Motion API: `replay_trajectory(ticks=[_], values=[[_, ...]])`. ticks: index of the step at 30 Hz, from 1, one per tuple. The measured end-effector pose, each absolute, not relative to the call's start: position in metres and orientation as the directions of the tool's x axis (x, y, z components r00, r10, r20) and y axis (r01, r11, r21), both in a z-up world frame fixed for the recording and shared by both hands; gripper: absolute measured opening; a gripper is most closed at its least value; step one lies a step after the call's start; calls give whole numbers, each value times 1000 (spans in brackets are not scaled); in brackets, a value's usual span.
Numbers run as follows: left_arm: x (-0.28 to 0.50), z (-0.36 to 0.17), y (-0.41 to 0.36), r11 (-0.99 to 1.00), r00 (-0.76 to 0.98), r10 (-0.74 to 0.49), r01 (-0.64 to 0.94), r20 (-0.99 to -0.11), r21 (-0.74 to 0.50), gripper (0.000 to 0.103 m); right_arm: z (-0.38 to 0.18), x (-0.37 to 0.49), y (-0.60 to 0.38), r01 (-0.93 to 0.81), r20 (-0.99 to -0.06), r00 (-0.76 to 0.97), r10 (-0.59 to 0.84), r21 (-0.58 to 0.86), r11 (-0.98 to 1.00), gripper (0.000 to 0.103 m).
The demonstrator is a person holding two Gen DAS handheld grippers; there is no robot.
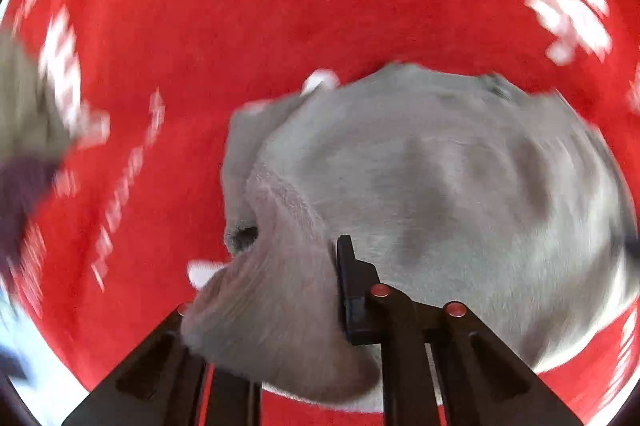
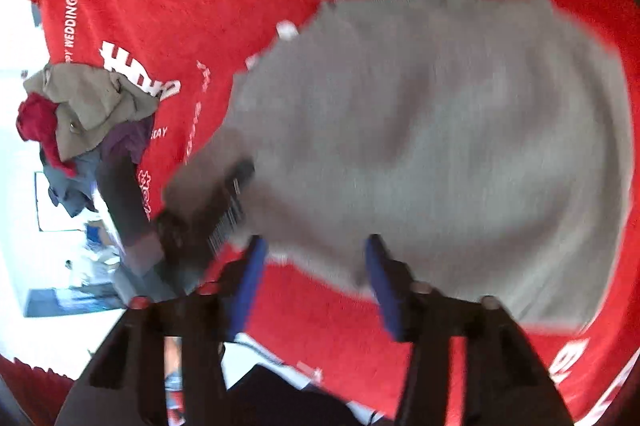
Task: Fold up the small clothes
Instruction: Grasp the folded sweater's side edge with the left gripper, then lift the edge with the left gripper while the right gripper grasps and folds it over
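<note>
Right up against the left wrist lens, a bunched fold of the grey garment [image 1: 420,178] fills the bottom of the frame, pinched in the left claw [image 1: 280,290]: one black finger [image 1: 352,290] presses into the cloth from the right, the other is buried under the fabric. The rest of the garment sprawls across the centre and right of that frame on the red cloth [image 1: 240,6] covering the table.

Over in the right wrist view, the right claw [image 2: 316,278] stands spread, its blue pads [image 2: 380,286] apart with nothing between them, poised at the garment's near edge, lower centre of the frame. The left claw shows there too, a dark blur at middle left, clamped on the garment's corner.

My read: a corner is being lifted to start a fold. To do it well, keep that pinch firm, carry the corner low and straight across, and let the free claw pin or take the opposite edge so the cloth doesn't drag or wrinkle.

A pile of clothes [image 2: 84,114] waits at the left edge of the frame, khaki, red and dark pieces heaped together.

Writing: white print on the red cloth reads "WEDDING" at upper left; the rest is too blurred.
</note>
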State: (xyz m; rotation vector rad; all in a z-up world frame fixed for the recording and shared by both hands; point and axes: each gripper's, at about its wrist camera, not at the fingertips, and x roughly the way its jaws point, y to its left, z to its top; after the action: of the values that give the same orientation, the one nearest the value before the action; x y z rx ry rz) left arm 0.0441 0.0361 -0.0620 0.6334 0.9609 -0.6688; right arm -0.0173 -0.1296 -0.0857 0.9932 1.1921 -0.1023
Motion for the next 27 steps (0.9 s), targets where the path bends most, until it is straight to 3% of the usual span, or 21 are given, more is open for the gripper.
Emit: replay_trajectory(ticks=[4,6,8,15,21,22,23,24,25,27], values=[[13,-60,30,495,482,-279,813,-831,306,17,-71,52,-157,496,-807,361,467,590,637,81],[7,-61,28,452,490,-297,828,-820,331,17,-74,92,-156,458,-787,297,540,614,643,82],[4,-62,29,433,489,-308,836,-816,337,17,-80,138,-144,390,-772,189,606,626,675,89],[11,-64,28,450,464,-319,842,-826,299,17,-125,236,-81,219,-841,-132,524,491,843,89],[9,-63,34,440,474,-336,843,-814,309,17,-156,264,-54,190,-871,-218,440,404,895,89],[9,-62,32,440,472,-337,844,-814,307,17,-160,266,-52,187,-880,-226,417,380,906,85],[9,-61,33,442,470,-338,844,-815,303,17,-160,263,-53,187,-886,-228,404,367,911,55],[10,-60,33,444,468,-338,844,-817,300,17,-161,261,-54,184,-898,-230,376,339,922,31],[10,-59,34,445,457,-343,849,-821,287,17,-160,257,-58,170,-916,-230,328,294,941,15],[10,-52,34,436,447,-361,856,-818,276,17,-151,247,-70,188,-913,-173,370,338,922,14]])
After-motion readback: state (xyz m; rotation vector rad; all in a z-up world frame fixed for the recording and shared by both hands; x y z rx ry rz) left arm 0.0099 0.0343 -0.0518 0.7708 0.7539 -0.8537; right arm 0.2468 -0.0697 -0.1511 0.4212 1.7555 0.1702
